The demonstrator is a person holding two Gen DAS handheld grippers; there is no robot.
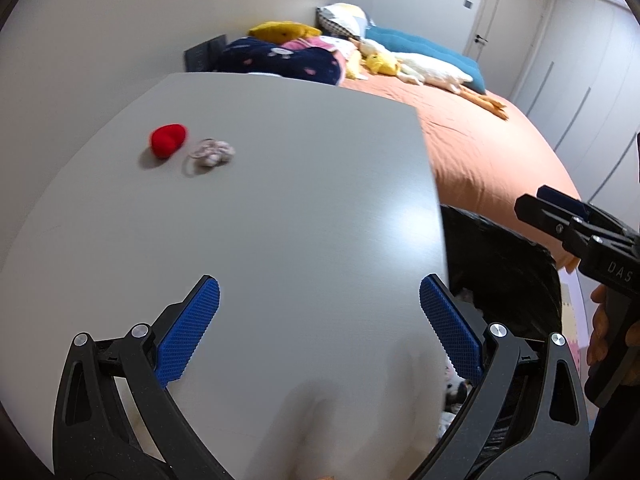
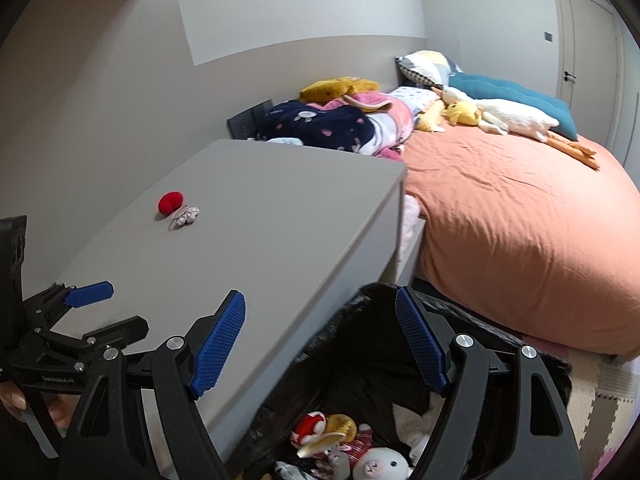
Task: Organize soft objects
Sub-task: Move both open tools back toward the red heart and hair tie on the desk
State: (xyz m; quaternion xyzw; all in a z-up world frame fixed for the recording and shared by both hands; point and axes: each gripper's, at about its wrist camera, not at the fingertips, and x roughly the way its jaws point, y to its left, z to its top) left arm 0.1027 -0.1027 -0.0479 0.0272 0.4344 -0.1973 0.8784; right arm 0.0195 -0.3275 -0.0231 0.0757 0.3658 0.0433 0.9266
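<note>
1. My left gripper (image 1: 320,320) stands wide open over the near part of the grey table (image 1: 280,200), nothing between its blue pads.
2. My right gripper (image 2: 320,344) is also spread wide and empty, one finger over the table edge, the other over the black bin bag (image 2: 360,360).
3. Writing: the right gripper's body reads "DAS" in the left wrist view; the left one's reads "GenRobot.AI" in the right wrist view.
4. The bin bag stands just beside the table and holds soft toys: a white plush face (image 2: 378,464), a red-and-white toy (image 2: 310,426), and others I can't identify.
5. On the table's far part, a red plush heart (image 1: 168,140) lies just beside a pale scrunchie (image 1: 212,152).
6. Beyond, the orange bed (image 2: 520,220) carries a white goose plush (image 2: 516,118), a yellow duck (image 2: 464,114), and folded blankets.
</note>
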